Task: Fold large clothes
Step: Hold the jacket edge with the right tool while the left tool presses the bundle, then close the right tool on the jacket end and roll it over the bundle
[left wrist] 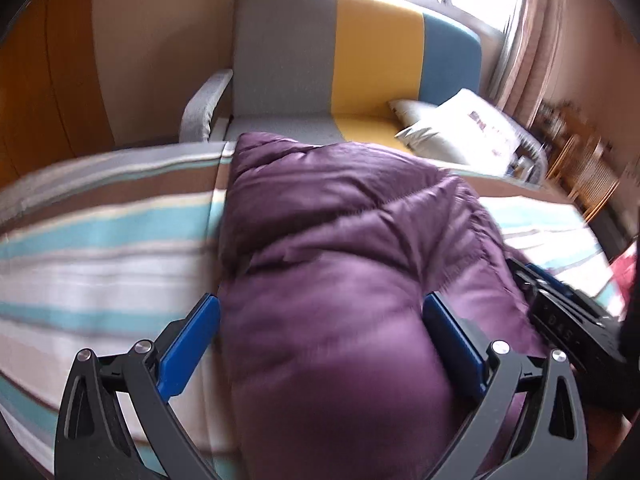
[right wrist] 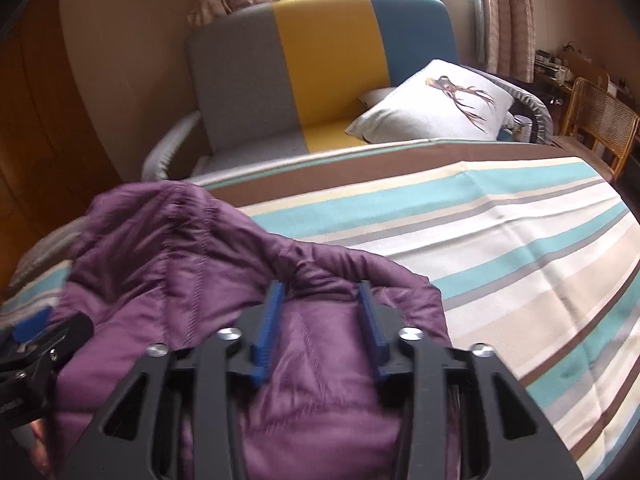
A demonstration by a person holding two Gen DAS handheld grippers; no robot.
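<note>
Bare striped bedspread (right wrist: pixel 500 248) right of bulky purple jacket (right wrist: pixel 208 264)

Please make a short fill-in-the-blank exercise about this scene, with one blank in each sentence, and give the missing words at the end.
1. The jacket lying on the striped cloth is ____ in colour.
2. The middle stripe of the sofa back is ____.
3. The pillow lies on the ____.
4. The left gripper has its jaws wide ____ on either side of the jacket.

Missing words: purple; yellow; sofa; open
</note>
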